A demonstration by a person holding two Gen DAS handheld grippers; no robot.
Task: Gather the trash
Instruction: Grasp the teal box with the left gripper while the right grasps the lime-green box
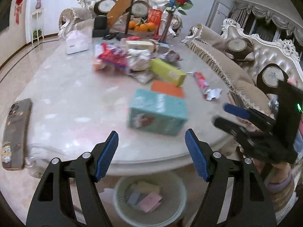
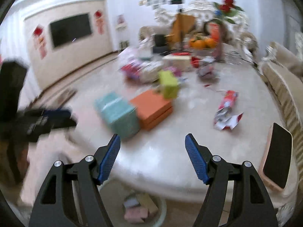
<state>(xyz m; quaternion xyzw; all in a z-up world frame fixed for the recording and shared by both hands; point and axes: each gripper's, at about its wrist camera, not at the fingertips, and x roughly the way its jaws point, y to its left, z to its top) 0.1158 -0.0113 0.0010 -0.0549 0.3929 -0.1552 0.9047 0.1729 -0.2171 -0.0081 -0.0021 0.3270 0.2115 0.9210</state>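
Both tools gape wide, nothing held. The teal cardboard box (image 1: 158, 111) sits near the pale marble table (image 1: 66, 94) edge, dead ahead of the left tool (image 1: 151, 147), right tool (image 2: 152, 147) further off.

Left black plastic two-finger gripper (image 1: 151, 156) has blue ribbed pads (image 1: 106, 156) and silver round screws; the right black plastic two-finger gripper (image 2: 152, 158) matches; its body shows a green light.

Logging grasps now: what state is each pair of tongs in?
Left tongs: open, holding nothing.
Right tongs: open, holding nothing.
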